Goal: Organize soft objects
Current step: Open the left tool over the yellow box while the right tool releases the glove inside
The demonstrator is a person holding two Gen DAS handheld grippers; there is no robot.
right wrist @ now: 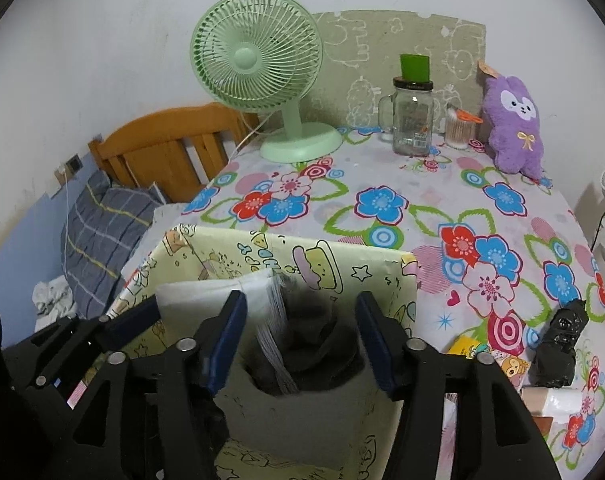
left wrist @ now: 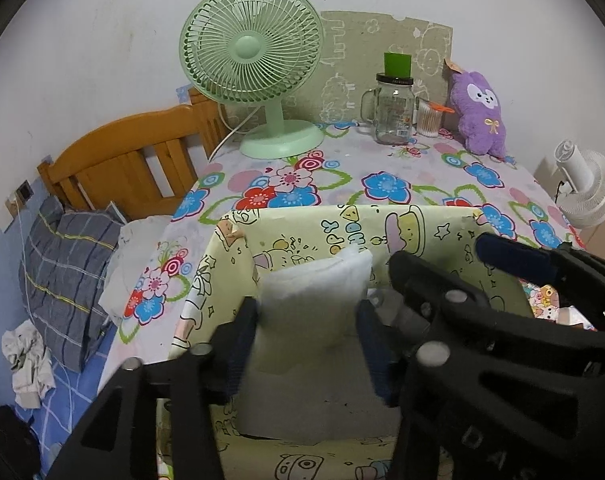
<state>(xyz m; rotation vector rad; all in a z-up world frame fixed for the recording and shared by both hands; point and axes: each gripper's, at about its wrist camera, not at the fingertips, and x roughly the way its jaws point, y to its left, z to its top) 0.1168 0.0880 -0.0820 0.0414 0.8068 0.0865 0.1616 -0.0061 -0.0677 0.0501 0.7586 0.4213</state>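
A yellow cartoon-print box (left wrist: 294, 232) stands on the floral tablecloth (left wrist: 382, 168). A white soft pack (left wrist: 314, 292) stands upright inside it, between the spread fingers of my left gripper (left wrist: 307, 312), whose pads do not press on it. My right gripper (right wrist: 300, 300) hangs open over the same box (right wrist: 366, 272), above a dark grey cloth (right wrist: 322, 340) and the white pack (right wrist: 206, 300). The right gripper's blue-padded fingers (left wrist: 510, 258) show at the right of the left wrist view. A purple plush toy (left wrist: 480, 112) leans against the wall at the far right of the table.
A green fan (left wrist: 254, 64), a glass jar (left wrist: 394, 112) and a cup of cotton swabs (left wrist: 428, 120) stand at the back. A black bag roll (right wrist: 562, 344) lies near the right edge. A wooden headboard (left wrist: 122, 160) and plaid pillow (left wrist: 66, 276) are left of the table.
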